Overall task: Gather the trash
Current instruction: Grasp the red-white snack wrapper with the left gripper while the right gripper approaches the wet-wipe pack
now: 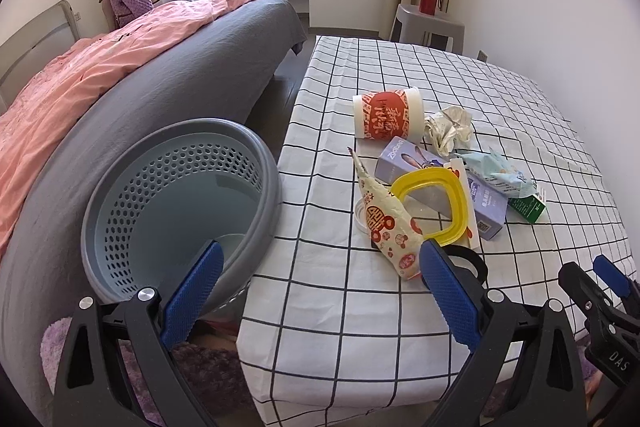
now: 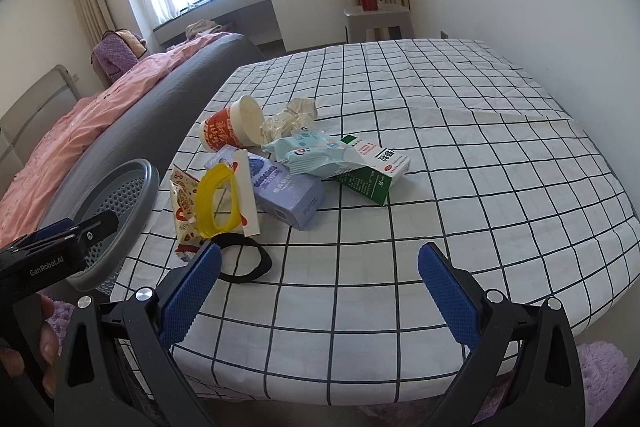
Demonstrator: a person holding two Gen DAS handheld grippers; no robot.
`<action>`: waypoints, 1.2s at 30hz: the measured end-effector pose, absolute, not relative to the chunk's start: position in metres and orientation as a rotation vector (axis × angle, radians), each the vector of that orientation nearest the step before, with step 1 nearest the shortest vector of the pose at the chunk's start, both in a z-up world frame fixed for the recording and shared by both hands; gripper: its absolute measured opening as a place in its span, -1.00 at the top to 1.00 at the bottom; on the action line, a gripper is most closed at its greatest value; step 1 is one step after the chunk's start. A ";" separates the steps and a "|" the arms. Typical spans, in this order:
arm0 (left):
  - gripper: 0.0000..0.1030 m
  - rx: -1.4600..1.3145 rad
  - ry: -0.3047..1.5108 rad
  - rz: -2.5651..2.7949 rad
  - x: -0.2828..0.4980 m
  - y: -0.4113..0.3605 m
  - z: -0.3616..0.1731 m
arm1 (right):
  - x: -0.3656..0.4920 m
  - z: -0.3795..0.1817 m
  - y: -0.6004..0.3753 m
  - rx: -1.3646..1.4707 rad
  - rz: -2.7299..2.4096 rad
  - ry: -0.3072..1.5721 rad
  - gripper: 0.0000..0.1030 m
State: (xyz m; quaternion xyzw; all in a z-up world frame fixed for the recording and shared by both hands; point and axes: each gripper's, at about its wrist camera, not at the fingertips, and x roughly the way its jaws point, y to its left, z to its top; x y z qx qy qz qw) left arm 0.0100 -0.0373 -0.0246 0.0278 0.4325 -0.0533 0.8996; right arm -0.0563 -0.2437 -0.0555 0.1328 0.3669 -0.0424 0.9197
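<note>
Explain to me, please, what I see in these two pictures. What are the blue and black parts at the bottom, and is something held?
No robot is here: a person holds one two-finger gripper in each hand, and each carries a camera looking along its fingers. One picture comes from the left gripper, the other from the right gripper. Both are open and hold nothing. On the checked table lies a pile of trash: a paper cup on its side, crumpled paper, a purple box, a yellow ring, a snack bag. Beside the table stands a grey basket.
</note>
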 end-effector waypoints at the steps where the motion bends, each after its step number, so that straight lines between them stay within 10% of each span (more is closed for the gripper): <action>1: -0.82 0.055 0.902 -0.111 0.014 -0.042 -0.027 | -0.056 -0.057 -0.248 0.278 -0.088 0.750 -0.88; 27: -0.81 0.043 1.038 -0.115 0.070 -0.081 -0.078 | -0.041 -0.095 -0.287 0.406 -0.068 0.816 -0.88; 36: 0.16 0.023 1.088 -0.152 0.074 -0.077 -0.086 | -0.042 -0.094 -0.287 0.396 -0.071 0.814 -0.88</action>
